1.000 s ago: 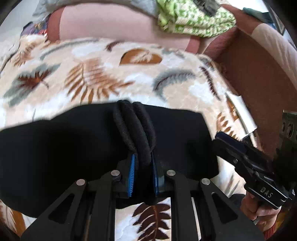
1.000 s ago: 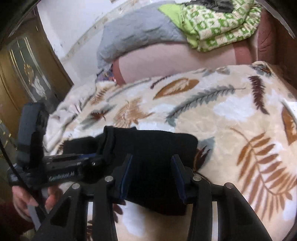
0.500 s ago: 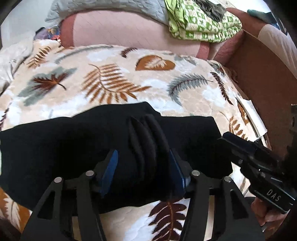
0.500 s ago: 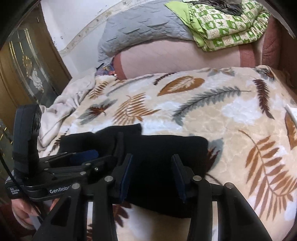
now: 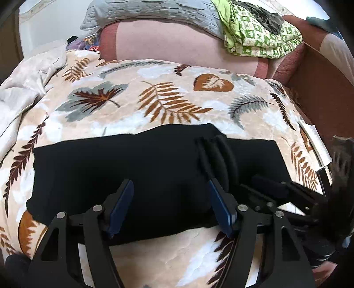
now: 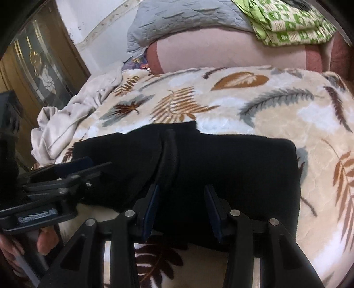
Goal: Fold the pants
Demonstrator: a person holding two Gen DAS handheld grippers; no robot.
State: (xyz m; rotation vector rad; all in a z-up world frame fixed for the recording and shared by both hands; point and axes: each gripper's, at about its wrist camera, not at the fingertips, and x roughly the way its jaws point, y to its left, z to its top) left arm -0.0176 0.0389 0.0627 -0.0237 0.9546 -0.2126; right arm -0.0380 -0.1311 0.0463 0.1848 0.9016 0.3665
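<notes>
Black pants [image 5: 132, 166] lie folded in a wide band across the leaf-print blanket, also seen in the right wrist view [image 6: 232, 166]. A bunched ridge of the cloth [image 5: 219, 155] stands up on them. My left gripper [image 5: 172, 199] hovers over the near edge with its jaws opening. The pants lie under the gap, no pad presses on them, and the ridge sits just beyond the right pad. My right gripper [image 6: 182, 206] is open over the pants' near edge, the ridge [image 6: 170, 150] just past its left finger. Each gripper shows in the other's view: right [image 5: 276, 190], left [image 6: 73, 168].
The leaf-print blanket [image 5: 166, 106] covers the bed. A pink bolster [image 5: 177, 42], a grey quilt [image 5: 154, 11] and folded green-patterned cloth [image 5: 261, 37] sit at the far end. A crumpled beige sheet [image 6: 77, 115] lies left, beside a wooden glass-door cabinet [image 6: 37, 66]. A brown wall [image 5: 320, 88] bounds the right.
My left gripper let go of the bunched ridge, spread its jaws and drew back to the left. My right gripper drew back a little with the same gap.
</notes>
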